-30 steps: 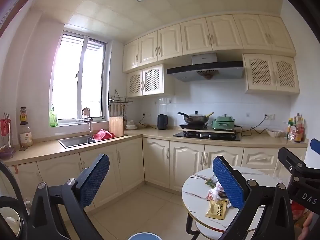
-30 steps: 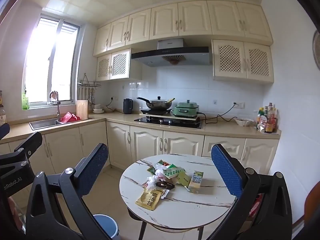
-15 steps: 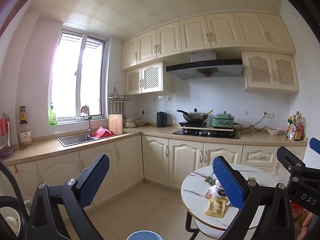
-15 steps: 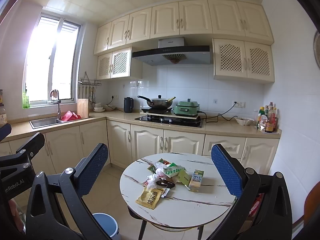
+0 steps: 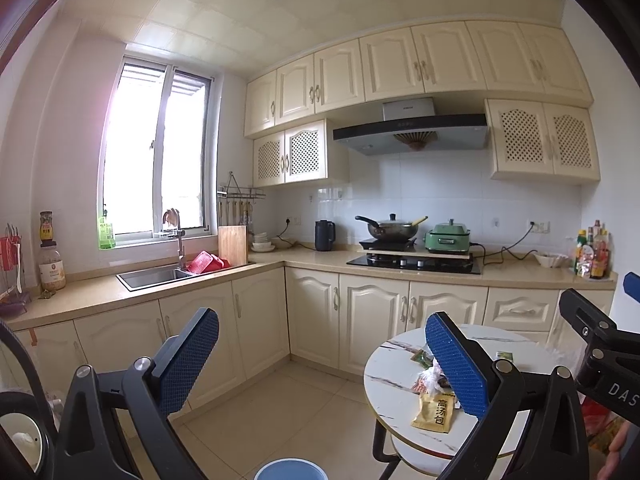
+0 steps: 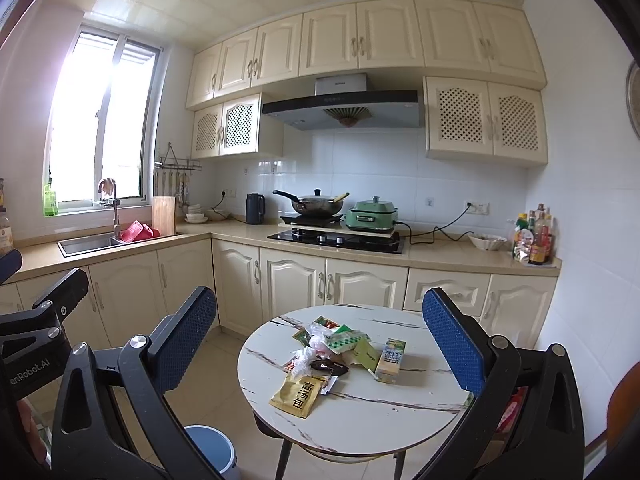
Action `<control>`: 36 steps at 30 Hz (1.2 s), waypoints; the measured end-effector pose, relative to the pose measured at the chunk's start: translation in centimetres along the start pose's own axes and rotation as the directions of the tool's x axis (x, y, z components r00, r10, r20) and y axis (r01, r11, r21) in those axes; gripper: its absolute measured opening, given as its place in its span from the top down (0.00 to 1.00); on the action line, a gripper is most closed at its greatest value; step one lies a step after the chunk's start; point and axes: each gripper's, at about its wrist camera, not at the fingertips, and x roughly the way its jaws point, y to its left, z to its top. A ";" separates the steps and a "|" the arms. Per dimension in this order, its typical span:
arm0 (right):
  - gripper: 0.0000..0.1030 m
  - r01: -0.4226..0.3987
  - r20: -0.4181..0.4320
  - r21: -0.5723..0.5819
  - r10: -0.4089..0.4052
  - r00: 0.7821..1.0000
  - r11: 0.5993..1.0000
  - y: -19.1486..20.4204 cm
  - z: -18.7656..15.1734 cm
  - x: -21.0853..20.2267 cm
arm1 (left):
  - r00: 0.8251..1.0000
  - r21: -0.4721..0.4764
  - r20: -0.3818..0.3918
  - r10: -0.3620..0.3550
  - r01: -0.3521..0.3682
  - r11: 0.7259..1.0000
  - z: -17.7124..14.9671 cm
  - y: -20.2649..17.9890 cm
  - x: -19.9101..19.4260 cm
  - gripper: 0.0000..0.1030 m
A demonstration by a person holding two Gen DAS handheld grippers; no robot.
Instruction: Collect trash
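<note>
Both grippers hang in the air above the kitchen floor, each with its blue-padded jaws spread wide and nothing between them. The left gripper [image 5: 322,360] looks toward the corner cabinets, and the right gripper [image 6: 320,340] faces the round marble-patterned table [image 6: 400,412], which stands near it at 12 o'clock.

The trash lies in a loose heap on the table's left half. A yellow soup-base packet [image 6: 296,394] printed with Chinese characters sits at the 7 o'clock edge of the heap, nearest the camera. Just behind it are a dark brown wrapper [image 6: 329,367] and a crumpled clear plastic bag [image 6: 310,350], touching each other. Green snack wrappers [image 6: 344,340] top the pile toward 12 o'clock. A small green-and-yellow drink carton [image 6: 392,360] lies on its side at the heap's 3 o'clock edge, just beside the wrappers.

A blue waste bin [image 6: 212,452] stands on the tiled floor at the table's 8 o'clock, below the right gripper's left finger. In the left wrist view its rim [image 5: 291,470] shows at 6 o'clock, and the packet [image 5: 435,414] lies near the table's front edge.
</note>
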 end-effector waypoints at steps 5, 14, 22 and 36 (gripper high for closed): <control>0.00 -0.001 0.002 0.000 0.001 1.000 1.000 0.0 0.0 0.0 | 1.000 0.001 0.001 0.002 -0.002 1.000 -0.1 0.0 0.0 0.01; 0.00 -0.019 0.011 0.000 0.019 1.000 1.000 -0.1 0.0 -0.2 | 1.000 0.001 0.002 0.003 -0.003 1.000 -0.1 0.1 0.0 0.01; 0.00 -0.020 0.012 0.000 0.020 1.000 1.000 0.1 0.0 -0.2 | 1.000 0.001 0.001 0.004 -0.004 1.000 -0.1 0.1 -0.1 0.01; 0.00 -0.033 0.009 0.008 0.033 0.999 0.999 0.1 -0.4 0.0 | 1.000 0.003 -0.013 0.008 -0.008 1.000 -0.3 -0.1 0.7 0.01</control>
